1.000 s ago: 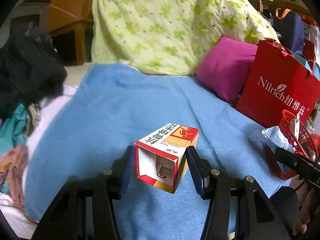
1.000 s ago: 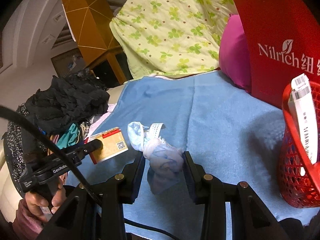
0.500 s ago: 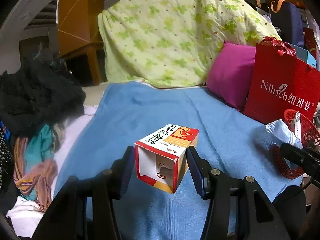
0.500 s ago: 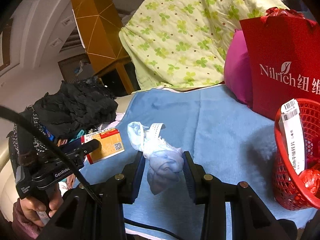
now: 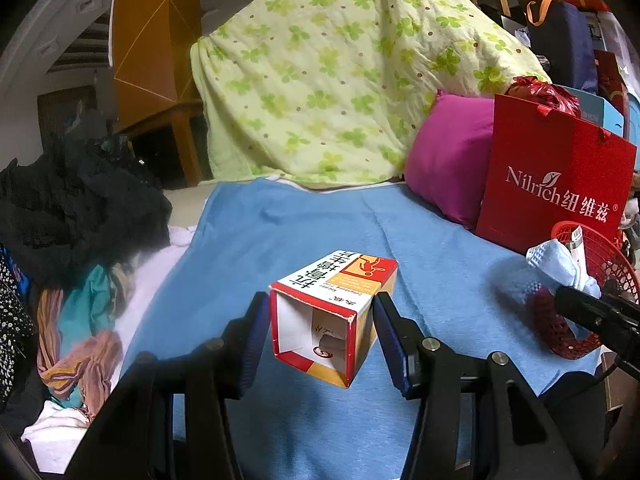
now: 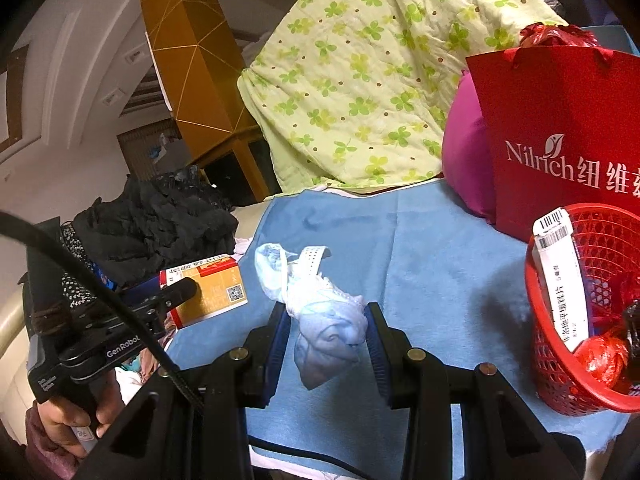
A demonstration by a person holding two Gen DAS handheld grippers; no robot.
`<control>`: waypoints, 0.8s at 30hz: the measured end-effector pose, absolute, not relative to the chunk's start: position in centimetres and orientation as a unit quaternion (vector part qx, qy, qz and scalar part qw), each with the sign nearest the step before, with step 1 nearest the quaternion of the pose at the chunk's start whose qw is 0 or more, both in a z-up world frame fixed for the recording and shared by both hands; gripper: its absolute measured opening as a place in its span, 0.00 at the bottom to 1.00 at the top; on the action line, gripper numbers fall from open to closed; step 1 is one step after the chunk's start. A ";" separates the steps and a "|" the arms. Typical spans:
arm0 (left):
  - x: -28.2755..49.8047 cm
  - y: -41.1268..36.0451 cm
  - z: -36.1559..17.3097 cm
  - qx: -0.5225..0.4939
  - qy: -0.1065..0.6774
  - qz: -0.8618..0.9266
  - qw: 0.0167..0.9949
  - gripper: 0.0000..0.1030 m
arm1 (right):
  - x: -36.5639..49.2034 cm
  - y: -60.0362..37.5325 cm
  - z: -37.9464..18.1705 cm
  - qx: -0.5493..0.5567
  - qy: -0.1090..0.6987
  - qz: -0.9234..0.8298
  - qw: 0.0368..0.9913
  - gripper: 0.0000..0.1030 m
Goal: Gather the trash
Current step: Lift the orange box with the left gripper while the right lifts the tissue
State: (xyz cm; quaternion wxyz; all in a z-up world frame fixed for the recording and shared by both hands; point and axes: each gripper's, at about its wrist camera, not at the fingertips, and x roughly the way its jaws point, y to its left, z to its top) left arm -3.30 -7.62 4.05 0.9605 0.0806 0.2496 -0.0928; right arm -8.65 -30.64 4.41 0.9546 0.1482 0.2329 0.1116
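My left gripper (image 5: 320, 328) is shut on an empty red, white and orange carton (image 5: 332, 312), its open end facing the camera, held above the blue blanket (image 5: 304, 232). The same carton (image 6: 208, 290) shows at the left of the right wrist view. My right gripper (image 6: 324, 332) is shut on a crumpled pale blue and white wad of wrapping (image 6: 320, 316), lifted off the blanket (image 6: 420, 248). A red mesh basket (image 6: 560, 384) stands at the right, holding a white box with a barcode (image 6: 560, 276) and a red wrapper (image 6: 604, 356). In the left wrist view the basket (image 5: 560, 332) sits behind the right gripper's tip.
A red paper bag (image 5: 556, 176) and a magenta cushion (image 5: 448, 160) stand behind the basket. A green-flowered quilt (image 5: 340, 80) is heaped at the back. Dark and coloured clothes (image 5: 72, 216) pile up on the left. A hand (image 6: 68, 420) holds the left gripper's handle.
Both grippers have risen and drawn back with their loads still held; more of the room and the clothes pile shows, and the basket has come fully into the right wrist view.
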 end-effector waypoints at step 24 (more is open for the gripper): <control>-4.7 -10.4 5.2 0.108 0.240 -0.106 0.959 0.53 | -10.6 -33.6 4.9 0.184 0.215 0.106 0.953 0.39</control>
